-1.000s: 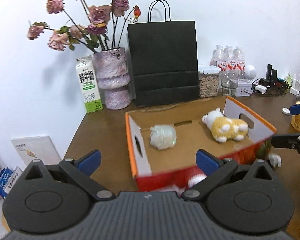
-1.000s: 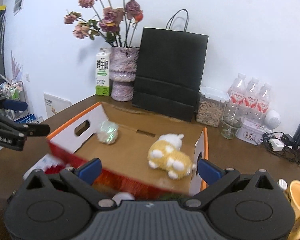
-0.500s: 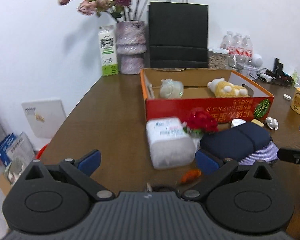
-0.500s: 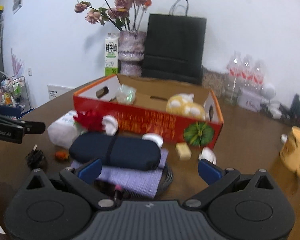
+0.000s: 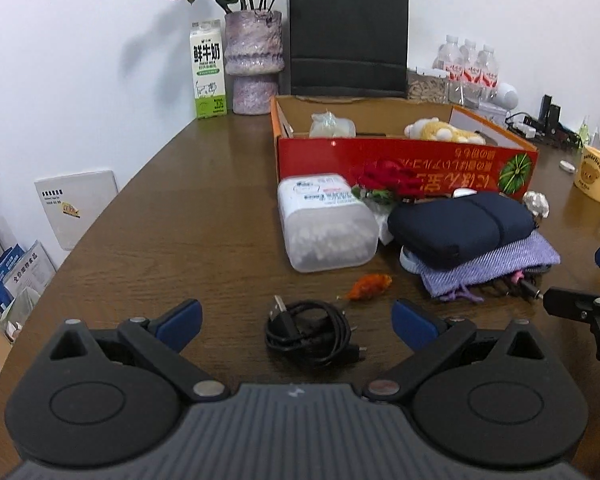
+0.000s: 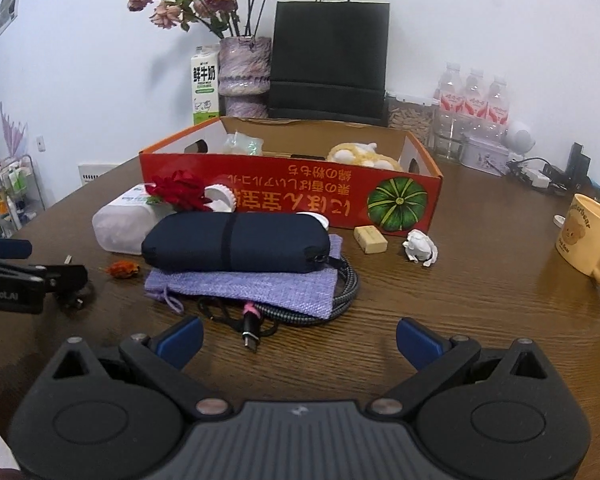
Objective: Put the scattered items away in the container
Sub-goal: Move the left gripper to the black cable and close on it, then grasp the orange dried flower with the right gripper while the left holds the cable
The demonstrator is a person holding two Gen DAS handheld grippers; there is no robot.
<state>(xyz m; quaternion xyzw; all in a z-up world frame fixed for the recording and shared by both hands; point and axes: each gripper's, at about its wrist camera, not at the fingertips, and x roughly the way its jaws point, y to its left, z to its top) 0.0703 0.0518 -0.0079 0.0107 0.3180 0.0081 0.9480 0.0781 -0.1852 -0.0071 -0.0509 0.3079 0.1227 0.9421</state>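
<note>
**Scattered items in front of the box; both tongs apart and empty**

The container is a red cardboard box (image 5: 404, 160) with an orange rim, standing on the brown desk (image 5: 188, 216). Inside it lie a yellow-and-white plush toy (image 5: 440, 131) toward the right end and a pale wrapped bundle (image 5: 332, 125) toward the left end.

The scattered items lie on the desk on the near side of the box:
- A clear plastic tub with a white label (image 5: 324, 224), on its side, near the box's left corner.
- A red artificial rose (image 5: 388, 180), touching the box's front wall, between the tub and the pouch.
- A dark navy pouch (image 6: 236, 242) resting on a folded lilac cloth bag (image 6: 260, 286); a braided cable (image 6: 340, 292) protrudes from beneath the bag.
- A small orange dried item (image 5: 368, 286), just in front of the tub.
- A coiled black USB cable (image 5: 312, 330), nearest the left tongs.
- A tan block (image 6: 370, 239) and a crumpled white scrap (image 6: 420, 247), near the box's right corner. The material of the scrap cannot be determined at this resolution.

The left tongs (image 5: 296, 320) are spread wide, holding nothing, with the black cable on the desk between the fingers. The right tongs (image 6: 300, 338) are likewise spread wide and hold nothing, facing the pouch stack.

Behind the box stand a milk carton (image 5: 207, 70), a vase of dried roses (image 5: 254, 62) and a black paper bag (image 5: 348, 36). A yellow mug (image 6: 590, 238) is at the right.
</note>
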